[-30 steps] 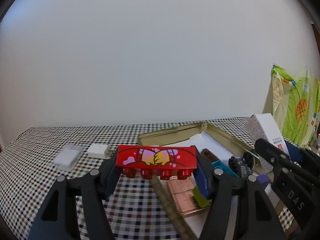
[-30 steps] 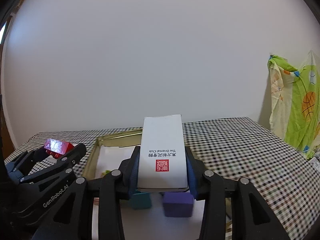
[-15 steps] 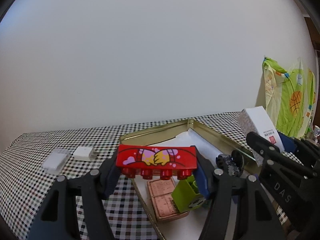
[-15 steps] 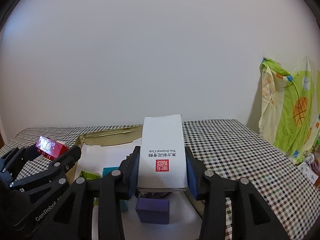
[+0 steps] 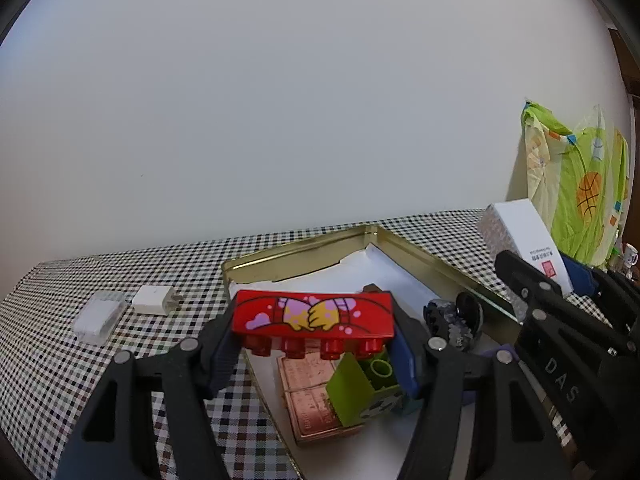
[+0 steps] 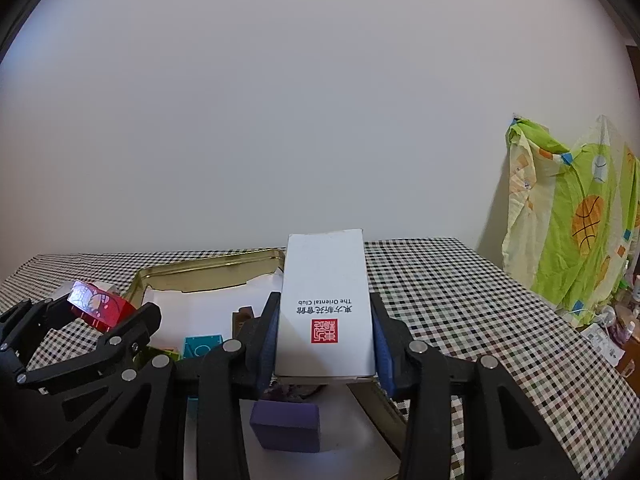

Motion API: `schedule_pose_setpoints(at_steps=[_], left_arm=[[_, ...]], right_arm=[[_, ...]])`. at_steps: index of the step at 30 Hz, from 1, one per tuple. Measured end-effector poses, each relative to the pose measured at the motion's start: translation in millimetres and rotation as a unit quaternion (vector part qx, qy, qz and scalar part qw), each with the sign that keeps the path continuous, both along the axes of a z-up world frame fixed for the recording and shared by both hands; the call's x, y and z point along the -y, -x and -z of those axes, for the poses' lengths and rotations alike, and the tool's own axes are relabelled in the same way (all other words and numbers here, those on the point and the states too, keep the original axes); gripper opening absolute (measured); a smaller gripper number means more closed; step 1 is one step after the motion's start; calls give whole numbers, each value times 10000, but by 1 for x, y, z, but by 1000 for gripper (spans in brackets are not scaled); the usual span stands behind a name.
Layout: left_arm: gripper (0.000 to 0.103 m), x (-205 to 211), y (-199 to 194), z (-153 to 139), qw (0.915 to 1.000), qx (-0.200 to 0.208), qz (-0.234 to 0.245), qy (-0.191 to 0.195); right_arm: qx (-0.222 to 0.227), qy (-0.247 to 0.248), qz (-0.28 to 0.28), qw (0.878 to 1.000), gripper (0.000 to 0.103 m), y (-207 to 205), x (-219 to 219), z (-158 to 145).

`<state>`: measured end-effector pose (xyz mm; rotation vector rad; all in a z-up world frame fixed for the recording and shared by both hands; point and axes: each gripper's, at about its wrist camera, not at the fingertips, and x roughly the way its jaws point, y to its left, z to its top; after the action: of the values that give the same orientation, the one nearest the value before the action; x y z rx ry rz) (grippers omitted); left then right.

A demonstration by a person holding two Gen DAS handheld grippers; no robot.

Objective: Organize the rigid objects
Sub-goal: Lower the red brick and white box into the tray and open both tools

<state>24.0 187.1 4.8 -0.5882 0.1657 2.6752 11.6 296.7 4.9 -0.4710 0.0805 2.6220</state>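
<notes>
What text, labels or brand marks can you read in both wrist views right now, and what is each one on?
"The Oriental Club": upside down on the white box held in the right gripper.
Chinese characters and a red seal stamp on that box: too small to read.
"DAS": on the right gripper's arm, partly cut off.
Pink embossed block in the gold tin: lettering blurred.
Red brick in the left gripper: picture only, no words.

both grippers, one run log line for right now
left gripper: shut on red brick | right gripper: shut on white box | both above gold tin
</notes>
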Motion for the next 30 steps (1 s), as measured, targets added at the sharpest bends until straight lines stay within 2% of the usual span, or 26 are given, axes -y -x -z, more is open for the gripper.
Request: schedule_pose_setpoints(at_steps=[5,8,13,20,30], left_arm=[[64,-1,6,3,9997,220,28,115],[64,-2,9,4,9995,264,30,158],[64,-9,7,4,9991,153,21,390],[64,-23,-4,4,9962,-82,434,750],[64,-37,-3,6,9925,6,657,1034]], right_arm=[[92,-121,-37,9999,44,0,6,0],[120,-14,-93,9999,44,-1,7,1],[220,174,-194,9994,44,0,4,4],[264,243,-368,9987,44,3,0,5],[409,447,-647,9961,44,8,-4,9]])
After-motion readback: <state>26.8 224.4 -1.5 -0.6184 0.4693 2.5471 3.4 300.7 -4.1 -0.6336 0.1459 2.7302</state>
